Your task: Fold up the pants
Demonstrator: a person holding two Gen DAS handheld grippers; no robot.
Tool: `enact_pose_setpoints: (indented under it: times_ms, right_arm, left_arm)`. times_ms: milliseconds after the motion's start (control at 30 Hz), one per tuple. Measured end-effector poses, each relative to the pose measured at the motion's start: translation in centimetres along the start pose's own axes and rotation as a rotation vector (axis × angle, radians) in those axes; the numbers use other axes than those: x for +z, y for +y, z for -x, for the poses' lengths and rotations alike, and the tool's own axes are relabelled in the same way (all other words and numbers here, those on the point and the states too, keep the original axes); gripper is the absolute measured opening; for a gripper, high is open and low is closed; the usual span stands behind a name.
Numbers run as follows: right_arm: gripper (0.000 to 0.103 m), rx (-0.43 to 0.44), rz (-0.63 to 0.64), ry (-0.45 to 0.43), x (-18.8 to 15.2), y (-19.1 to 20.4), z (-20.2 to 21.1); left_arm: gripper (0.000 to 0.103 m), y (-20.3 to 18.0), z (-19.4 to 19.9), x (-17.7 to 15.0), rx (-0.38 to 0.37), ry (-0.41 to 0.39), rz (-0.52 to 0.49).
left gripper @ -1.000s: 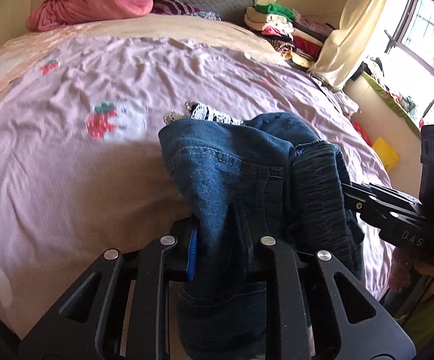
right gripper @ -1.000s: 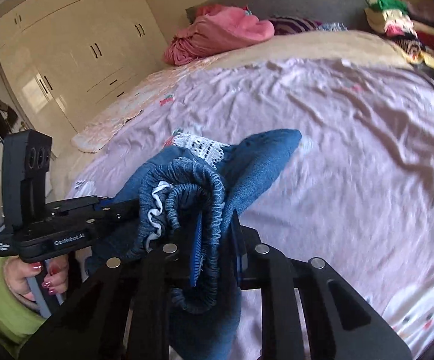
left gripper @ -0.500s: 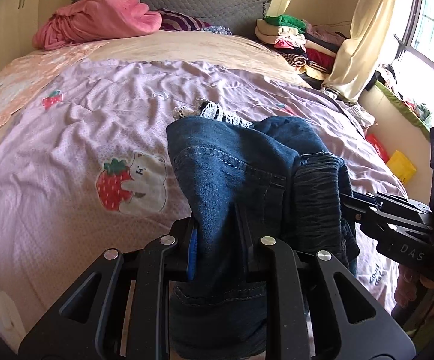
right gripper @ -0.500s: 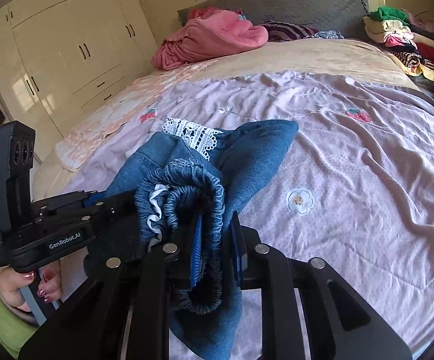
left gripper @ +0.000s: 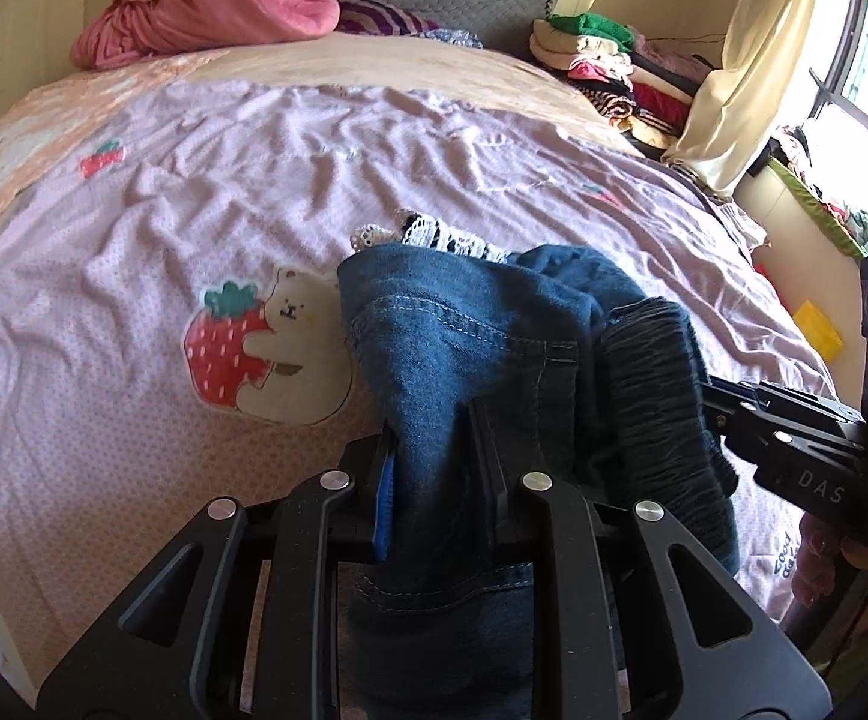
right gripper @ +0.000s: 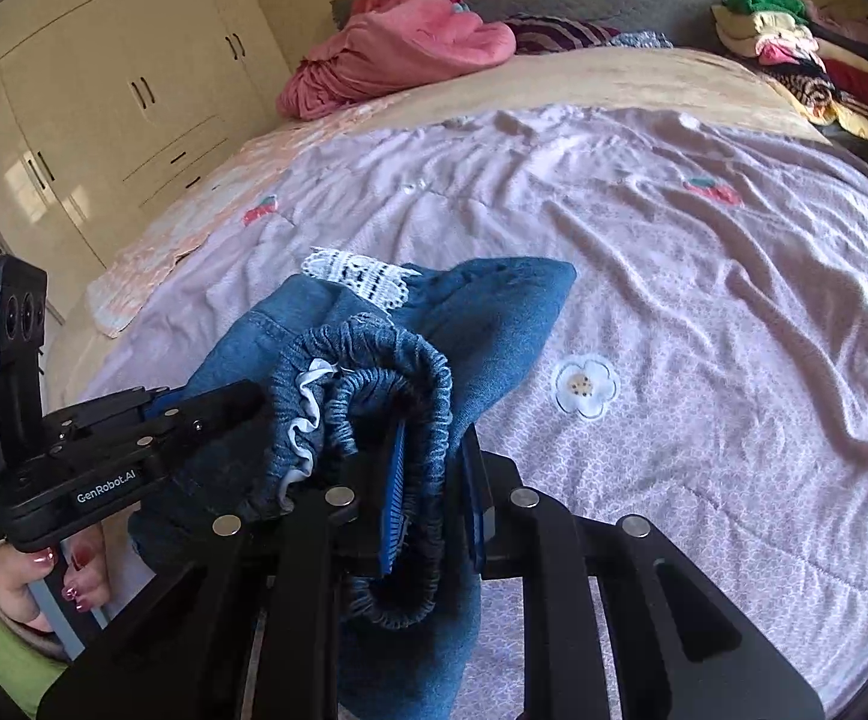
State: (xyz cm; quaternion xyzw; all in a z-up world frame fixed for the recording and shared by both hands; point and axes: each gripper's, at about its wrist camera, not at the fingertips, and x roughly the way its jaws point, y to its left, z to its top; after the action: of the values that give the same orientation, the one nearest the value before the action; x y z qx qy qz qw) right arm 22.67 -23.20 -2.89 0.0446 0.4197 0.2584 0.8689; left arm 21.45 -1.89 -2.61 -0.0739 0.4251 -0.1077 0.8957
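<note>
Pants (left gripper: 464, 372) bunched over bedspread (left gripper: 164, 228), both grippers clamped.

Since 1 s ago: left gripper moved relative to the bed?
Yes. The left gripper, shut on the jeans, has advanced over the bed: the strawberry-bear patch has drawn nearer.

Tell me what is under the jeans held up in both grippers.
Under the jeans lies the lilac bedspread, with a strawberry bear patch beside them. The left gripper and right gripper pinch them; bedspread directly beneath is covered.
</note>
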Motion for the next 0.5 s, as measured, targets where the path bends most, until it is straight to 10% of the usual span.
enact_pose_setpoints:
  times_ms: [500]
  right_arm:
    - [0.051,-0.087,-0.058,0.037,-1.7,-2.0,-0.6]
  left_arm:
    - [0.051,2.4,-0.6,-1.6,0.011,0.026,0.061]
